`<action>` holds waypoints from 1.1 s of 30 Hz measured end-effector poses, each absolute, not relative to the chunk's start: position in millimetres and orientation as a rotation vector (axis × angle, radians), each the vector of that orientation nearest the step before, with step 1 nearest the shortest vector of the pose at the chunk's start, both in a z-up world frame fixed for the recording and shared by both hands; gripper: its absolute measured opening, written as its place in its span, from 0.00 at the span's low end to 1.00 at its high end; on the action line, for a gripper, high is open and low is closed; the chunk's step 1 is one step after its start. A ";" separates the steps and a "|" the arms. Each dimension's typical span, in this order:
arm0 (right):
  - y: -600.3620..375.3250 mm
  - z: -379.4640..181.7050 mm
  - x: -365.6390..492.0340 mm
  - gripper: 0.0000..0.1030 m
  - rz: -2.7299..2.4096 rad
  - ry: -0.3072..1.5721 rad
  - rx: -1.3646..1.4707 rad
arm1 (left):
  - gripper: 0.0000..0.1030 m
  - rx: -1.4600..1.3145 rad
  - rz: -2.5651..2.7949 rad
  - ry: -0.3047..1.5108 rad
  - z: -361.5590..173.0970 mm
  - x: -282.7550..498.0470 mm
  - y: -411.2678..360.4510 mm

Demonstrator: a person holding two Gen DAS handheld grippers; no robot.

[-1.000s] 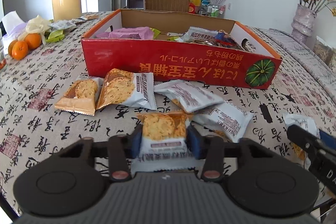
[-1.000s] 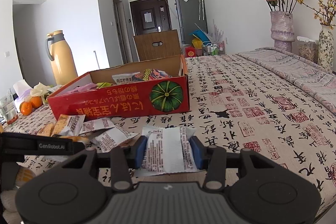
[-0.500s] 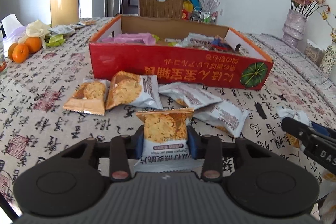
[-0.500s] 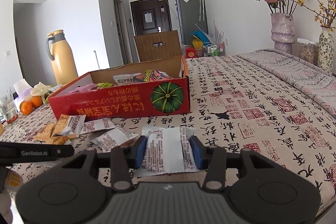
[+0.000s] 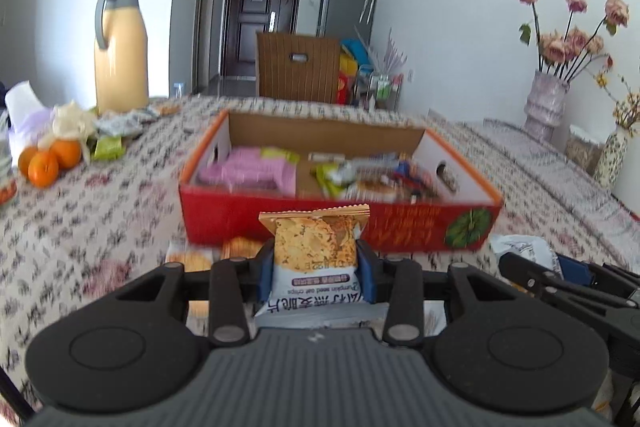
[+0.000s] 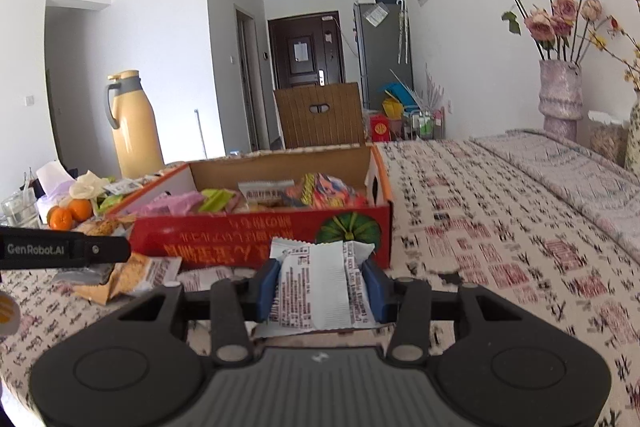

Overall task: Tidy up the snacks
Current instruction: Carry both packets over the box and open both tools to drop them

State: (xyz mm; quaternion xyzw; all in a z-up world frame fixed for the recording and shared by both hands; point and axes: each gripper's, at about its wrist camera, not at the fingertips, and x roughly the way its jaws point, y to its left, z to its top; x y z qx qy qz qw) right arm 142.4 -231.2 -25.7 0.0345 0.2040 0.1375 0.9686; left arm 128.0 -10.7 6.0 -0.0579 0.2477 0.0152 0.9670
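A patterned tablecloth (image 6: 500,227) covers the table, and a red cardboard box (image 5: 320,223) of snacks sits on it. The left gripper (image 5: 316,267) clamps an orange-and-white cracker packet (image 5: 314,259), lifted in front of the box. The right gripper (image 6: 322,283) pinches a white packet (image 6: 320,279), also raised near the box's front wall. More packets (image 6: 132,275) lie on the cloth.

Left gripper (image 5: 316,273), right gripper (image 6: 324,283): fingers clamped, both raised.

Both wrist views toward red box (image 5: 312,223)
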 end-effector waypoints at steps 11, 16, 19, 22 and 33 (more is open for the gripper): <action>-201.3 0.9 203.1 0.43 0.296 0.326 0.015 | 0.39 -0.079 0.021 0.401 34.0 173.5 -12.4; -188.6 8.2 235.2 0.43 0.299 0.322 0.012 | 0.39 -0.095 0.048 0.394 37.5 201.3 -9.5; -181.5 11.8 255.0 0.43 0.308 0.328 0.017 | 0.39 -0.099 0.065 0.399 38.0 220.5 -8.1; -174.6 10.8 274.4 0.43 0.313 0.340 0.012 | 0.39 -0.094 0.084 0.411 36.1 241.3 -6.4; -171.4 -16.2 322.4 0.44 0.295 0.396 0.031 | 0.39 -0.093 0.190 0.420 3.6 287.0 9.0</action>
